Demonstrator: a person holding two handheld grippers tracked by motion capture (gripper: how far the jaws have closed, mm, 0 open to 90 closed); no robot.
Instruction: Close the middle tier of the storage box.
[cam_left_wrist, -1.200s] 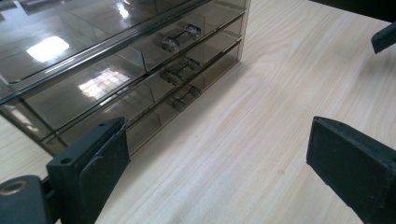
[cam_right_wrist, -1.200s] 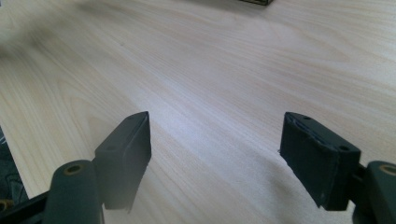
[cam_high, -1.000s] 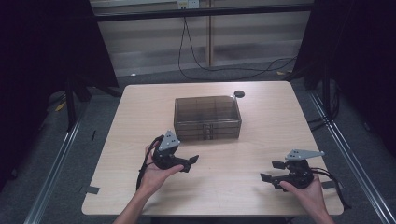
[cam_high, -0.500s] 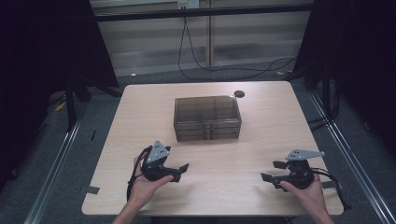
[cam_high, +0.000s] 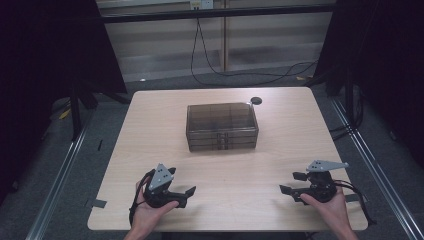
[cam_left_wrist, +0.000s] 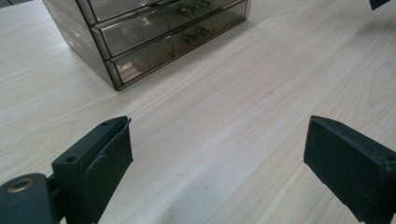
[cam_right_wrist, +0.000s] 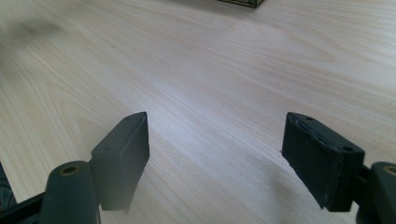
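A smoky see-through drawer box (cam_high: 222, 126) stands in the middle of the pale wooden table (cam_high: 150, 135). In the left gripper view its stacked drawers (cam_left_wrist: 154, 32) face me, small dark items dimly visible inside. My left gripper (cam_high: 182, 181) sits low over the table near the front left edge, well short of the box. It is open, with nothing between its jaws (cam_left_wrist: 219, 154). My right gripper (cam_high: 292, 182) rests near the front right corner, also open and holding nothing (cam_right_wrist: 217, 149). A bottom corner of the box (cam_right_wrist: 238, 2) peeks in at the top of the right gripper view.
A small black round disc (cam_high: 256, 100) lies on the table behind the box, at its right. Black cables (cam_high: 210, 60) run over the floor beyond the far edge. Metal rails (cam_high: 60, 180) flank the table on both sides.
My left gripper has drawn back from the box toward the near left edge of the table. The right gripper has stayed put.
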